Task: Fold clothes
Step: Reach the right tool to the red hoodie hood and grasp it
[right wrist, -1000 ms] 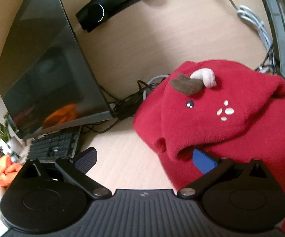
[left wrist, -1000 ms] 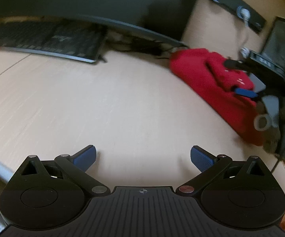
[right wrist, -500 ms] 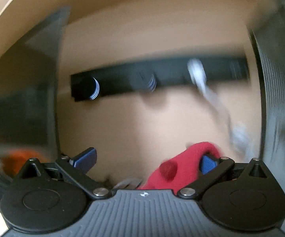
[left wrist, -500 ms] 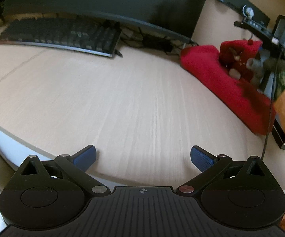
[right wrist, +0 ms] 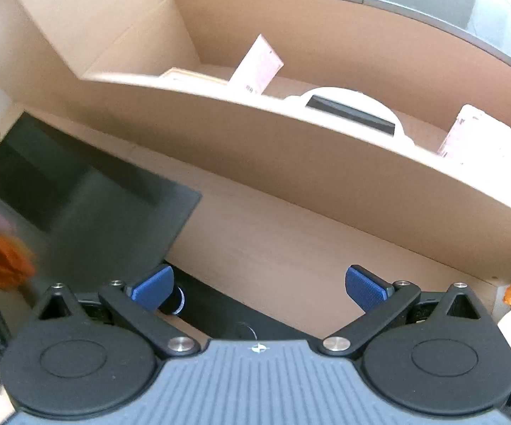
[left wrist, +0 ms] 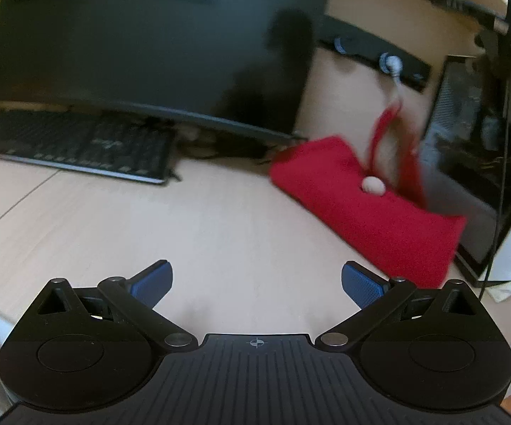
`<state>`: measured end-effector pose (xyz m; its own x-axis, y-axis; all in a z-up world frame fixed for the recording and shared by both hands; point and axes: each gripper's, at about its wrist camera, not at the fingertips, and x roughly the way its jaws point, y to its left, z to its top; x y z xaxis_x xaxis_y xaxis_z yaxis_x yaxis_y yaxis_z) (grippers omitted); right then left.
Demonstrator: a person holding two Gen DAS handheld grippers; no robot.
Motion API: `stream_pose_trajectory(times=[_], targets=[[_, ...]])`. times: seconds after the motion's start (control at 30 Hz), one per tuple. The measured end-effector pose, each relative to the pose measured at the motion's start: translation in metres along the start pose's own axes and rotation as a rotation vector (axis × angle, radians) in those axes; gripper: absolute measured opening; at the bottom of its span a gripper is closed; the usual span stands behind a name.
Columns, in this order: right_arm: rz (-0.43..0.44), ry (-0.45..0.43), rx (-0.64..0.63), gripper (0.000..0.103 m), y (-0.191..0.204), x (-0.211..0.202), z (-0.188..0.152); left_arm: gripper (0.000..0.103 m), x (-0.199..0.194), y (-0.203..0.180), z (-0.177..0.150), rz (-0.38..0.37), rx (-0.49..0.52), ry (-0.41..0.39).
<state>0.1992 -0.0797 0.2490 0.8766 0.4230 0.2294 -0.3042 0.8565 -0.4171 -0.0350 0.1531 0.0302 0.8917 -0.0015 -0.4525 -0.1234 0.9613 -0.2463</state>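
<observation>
In the left wrist view a red fleece garment (left wrist: 368,216) lies on the pale wooden desk (left wrist: 184,233) at the right, with a small white horn (left wrist: 372,186) on it. A blurred red flap (left wrist: 384,131) of it stands up above the rest, caught in motion. My left gripper (left wrist: 257,281) is open over bare desk, left of and nearer than the garment, and touches nothing. My right gripper (right wrist: 259,287) is open with nothing between its fingers. It is tilted up at the wall, and its view holds no garment.
A dark monitor (left wrist: 149,42) and a black keyboard (left wrist: 74,141) stand behind the desk's middle, with cables between them and the garment. A black power strip (left wrist: 379,56) runs along the wall. A dark computer case (left wrist: 467,131) is at the right. A wall shelf (right wrist: 290,134) with boxes hangs overhead.
The right gripper swung up from the garment to face the shelf; the red hood that hung on its right finger has dropped away. The left gripper stayed open and turned towards the monitor.
</observation>
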Motion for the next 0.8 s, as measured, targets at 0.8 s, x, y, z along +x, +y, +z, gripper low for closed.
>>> stream_pose_trajectory(times=[0.8], targets=[[-0.320,0.572,-0.513,0.103,0.130,0.179,-0.267,0.103,0.002,0.048,-0.015,0.203,-0.074,0.142]])
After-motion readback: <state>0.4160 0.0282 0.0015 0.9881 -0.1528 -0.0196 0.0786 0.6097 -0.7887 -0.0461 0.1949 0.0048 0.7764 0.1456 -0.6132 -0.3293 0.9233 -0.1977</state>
